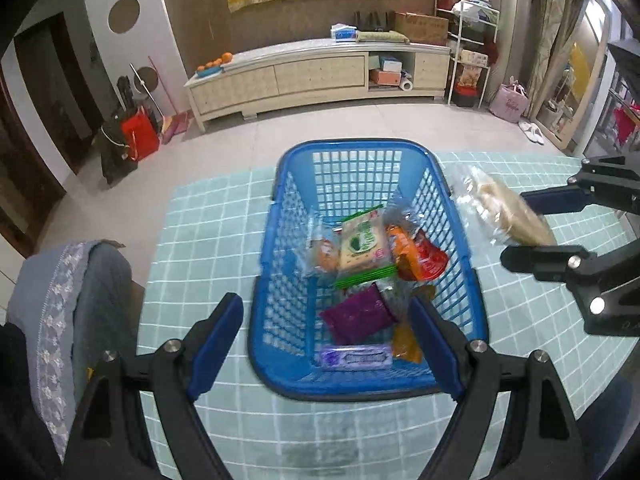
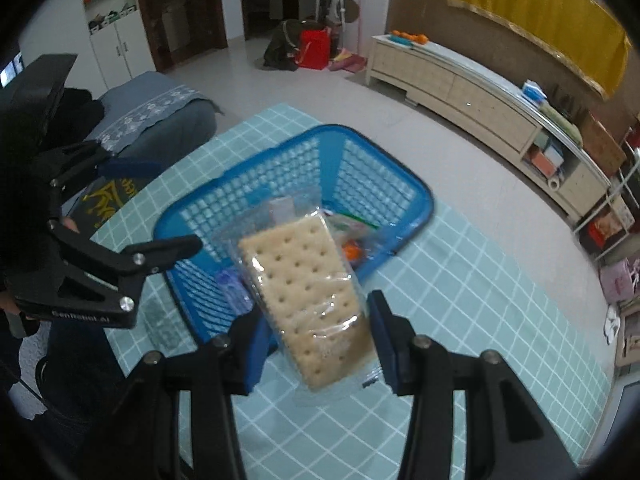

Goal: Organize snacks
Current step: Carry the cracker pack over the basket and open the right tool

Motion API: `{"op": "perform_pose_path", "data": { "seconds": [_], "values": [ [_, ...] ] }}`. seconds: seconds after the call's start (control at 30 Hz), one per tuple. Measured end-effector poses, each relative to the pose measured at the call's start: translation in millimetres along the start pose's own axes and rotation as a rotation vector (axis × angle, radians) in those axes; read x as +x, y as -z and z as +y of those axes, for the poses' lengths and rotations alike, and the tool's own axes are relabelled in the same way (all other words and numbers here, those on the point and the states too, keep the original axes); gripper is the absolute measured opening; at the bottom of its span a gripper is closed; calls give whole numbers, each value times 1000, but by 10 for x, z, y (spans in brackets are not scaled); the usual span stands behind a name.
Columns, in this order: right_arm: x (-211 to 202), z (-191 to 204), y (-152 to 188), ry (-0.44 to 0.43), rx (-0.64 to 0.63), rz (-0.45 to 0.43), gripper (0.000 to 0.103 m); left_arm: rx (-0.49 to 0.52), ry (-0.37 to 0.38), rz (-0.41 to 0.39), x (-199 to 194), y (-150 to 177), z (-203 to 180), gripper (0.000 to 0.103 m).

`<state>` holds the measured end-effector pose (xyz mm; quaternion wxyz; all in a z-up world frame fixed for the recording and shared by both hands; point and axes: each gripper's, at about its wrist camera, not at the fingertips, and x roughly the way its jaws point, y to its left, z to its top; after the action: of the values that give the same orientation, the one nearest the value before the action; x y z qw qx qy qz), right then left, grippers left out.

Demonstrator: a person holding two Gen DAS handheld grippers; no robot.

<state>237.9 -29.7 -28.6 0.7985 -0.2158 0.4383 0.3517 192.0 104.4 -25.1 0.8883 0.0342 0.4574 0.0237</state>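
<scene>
Left wrist view: left gripper hangs over the near end of the blue basket, jaws wide, nothing btwn them; its blue fingers straddle the basket's near left wall and inside. Basket sits on the teal checked tablecloth, centre of frame. Inside, from far to near: clear-wrapped bun-like snack at approx 10 o'clock of the pile, green-edged cracker pack in the middle, orange pack and red pack touching at 2 o'clock. Nearer: purple pack, a yellow-orange wrapper at 4 o'clock, and a purple-white bar lying flat against the near wall. At 3 o'clock of the basket, outside it and above the cloth, the right gripper holds the clear-wrapped cracker pack, blurred. Grey cloth w/ lace trim at 8 o'clock.

Right wrist view: right gripper at narrow-to-mid width, both pads against the sides of the cracker pack; pack is tilted, lifted off the cloth, its far end over the basket rim. Some contents show past it at 1 o'clock, too blurred to name. Left gripper at 9 o'clock, jaws apart, empty.
</scene>
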Motion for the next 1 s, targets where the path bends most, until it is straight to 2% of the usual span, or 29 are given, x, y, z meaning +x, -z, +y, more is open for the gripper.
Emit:
{"op": "perform_pose_path", "data": {
  "seconds": [0.17,0.33,0.6,0.73,0.83,0.9,1.0],
  "values": [
    [104,244,-119,-6,-24,16,51,-35,3,3,31,144,283,83],
    [389,445,-221,8,-53,71,51,-65,-6,-6,57,274,516,83],
    [848,548,-221,26,-52,145,52,-58,-26,-5,141,442,620,83],
    [942,586,-210,32,-65,155,52,-87,13,-16,147,499,646,83],
    [938,578,-204,29,-41,158,55,-99,12,-11,175,548,643,83],
    [931,583,-185,8,-25,167,63,-97,-7,-16,155,589,616,83],
    [756,569,-98,-2,3,103,67,-90,-15,-50,69,691,538,83]
  ]
}}
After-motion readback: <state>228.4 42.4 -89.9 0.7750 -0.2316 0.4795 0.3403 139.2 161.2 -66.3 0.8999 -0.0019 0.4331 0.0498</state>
